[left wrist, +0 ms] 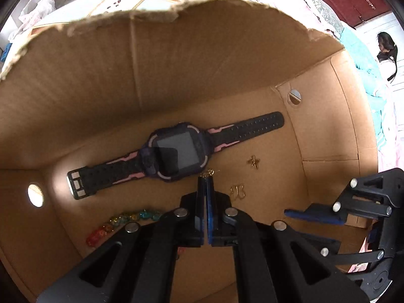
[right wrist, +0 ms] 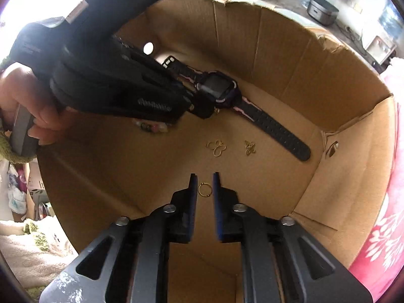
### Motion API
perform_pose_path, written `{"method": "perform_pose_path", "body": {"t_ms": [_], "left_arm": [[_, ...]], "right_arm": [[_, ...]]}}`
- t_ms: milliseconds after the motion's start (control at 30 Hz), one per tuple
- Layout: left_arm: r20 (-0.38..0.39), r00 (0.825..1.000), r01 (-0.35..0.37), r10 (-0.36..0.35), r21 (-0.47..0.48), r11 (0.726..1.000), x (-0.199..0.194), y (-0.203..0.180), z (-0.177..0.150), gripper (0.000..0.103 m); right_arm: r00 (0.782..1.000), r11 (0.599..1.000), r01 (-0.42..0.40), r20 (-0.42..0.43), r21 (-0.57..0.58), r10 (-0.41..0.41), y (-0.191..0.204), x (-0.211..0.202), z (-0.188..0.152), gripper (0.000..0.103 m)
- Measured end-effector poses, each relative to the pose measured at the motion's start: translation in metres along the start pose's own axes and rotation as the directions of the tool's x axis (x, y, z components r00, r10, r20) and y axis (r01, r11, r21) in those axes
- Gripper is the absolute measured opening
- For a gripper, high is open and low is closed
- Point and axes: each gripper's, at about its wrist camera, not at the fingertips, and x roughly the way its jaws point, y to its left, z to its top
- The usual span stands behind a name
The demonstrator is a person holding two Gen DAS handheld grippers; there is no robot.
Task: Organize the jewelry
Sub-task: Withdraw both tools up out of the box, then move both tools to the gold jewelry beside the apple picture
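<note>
Both grippers are inside a cardboard box. A black and pink watch lies flat on its floor, also in the right wrist view. My left gripper is shut on a small gold earring just in front of the watch. Two gold butterfly earrings lie to its right, also in the right wrist view. My right gripper is open, its fingers on either side of a gold ring lying on the box floor.
A coloured bead bracelet lies at the left of the box floor. The box walls rise on all sides, with a torn top edge. My left gripper's body and the hand holding it fill the left of the right wrist view.
</note>
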Motion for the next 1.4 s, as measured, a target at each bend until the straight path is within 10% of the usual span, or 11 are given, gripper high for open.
{"method": "perform_pose_path", "body": {"t_ms": [200,600,867,1000,1400], "left_arm": [[-0.018,1.000,0.014,-0.014,-0.020,1.000,0.001,0.000,0.002,0.013],[0.191,0.982,-0.008,-0.001,0.042,0.999,-0.081,-0.029,-0.037,0.022],[0.475,0.874,0.015,-0.102,0.183,0.983,-0.176,-0.048,-0.156,0.052],[0.526,0.838,0.020,-0.145,0.236,0.972,-0.175,-0.065,-0.231,0.066],[0.462,0.887,-0.063,-0.008,0.138,0.988,-0.045,-0.086,-0.285,0.069]], "right_arm": [[0.998,0.998,-0.030,0.047,0.048,0.027,-0.008,-0.011,-0.002,0.029],[0.966,0.990,-0.047,0.259,0.131,0.012,-0.010,-0.095,-0.029,0.042],[0.851,0.978,-0.127,0.525,0.167,0.021,0.008,-0.170,-0.119,0.055],[0.831,0.963,-0.176,0.555,0.204,0.034,0.017,-0.161,-0.162,0.055],[0.882,0.868,-0.305,0.459,0.391,0.104,0.045,-0.057,-0.217,0.042]]}}
